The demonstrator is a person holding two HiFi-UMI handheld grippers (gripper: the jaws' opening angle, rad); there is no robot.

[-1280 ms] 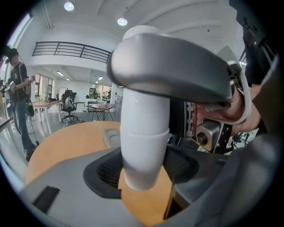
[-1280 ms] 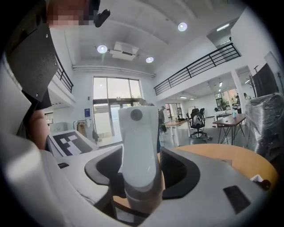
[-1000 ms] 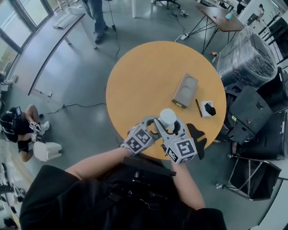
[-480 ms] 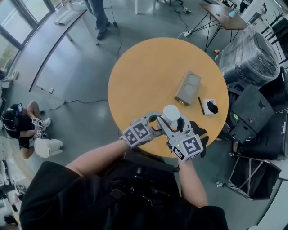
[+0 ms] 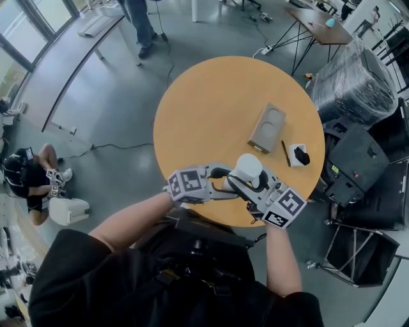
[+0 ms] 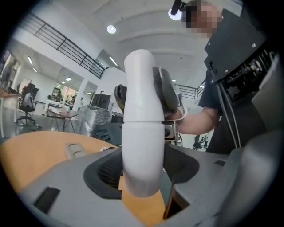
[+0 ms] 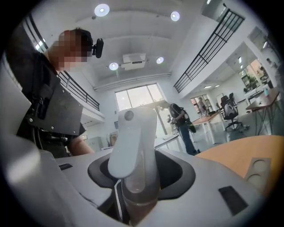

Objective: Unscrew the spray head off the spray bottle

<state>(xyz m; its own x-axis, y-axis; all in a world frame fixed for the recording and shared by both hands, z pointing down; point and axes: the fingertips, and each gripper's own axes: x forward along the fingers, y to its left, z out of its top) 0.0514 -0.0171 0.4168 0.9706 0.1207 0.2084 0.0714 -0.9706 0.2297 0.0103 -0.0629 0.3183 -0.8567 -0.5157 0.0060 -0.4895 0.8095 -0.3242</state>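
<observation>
White spray bottle (image 6: 141, 155) upright at 6 o'clock rim of round table (image 5: 192, 108), between both grippers. Body clamped by left gripper (image 5: 225, 181), reaching in from 9 o'clock. From 4 o'clock, right gripper (image 5: 250, 187), jaws closing on spray head (image 7: 131, 137), pads at its sides. Tan box (image 5: 267, 128) at bottle's 1 o'clock. Pen (image 5: 282, 153) and white pad (image 5: 293, 155) with black lump at 2 o'clock, apart from bottle.

Premises: open-plan office hall, partly used for storage. Evidence: high white ceiling with round recessed ceiling lights (image 7: 101, 9); black metal gallery railing (image 7: 208, 44); grey polished floor (image 5: 115, 96); brown-topped desk on black metal legs (image 5: 316, 16); black swivel office chair (image 7: 230, 113); round orange wooden table (image 5: 211, 96); bulky film-wrapped bundle (image 5: 354, 80).
</observation>
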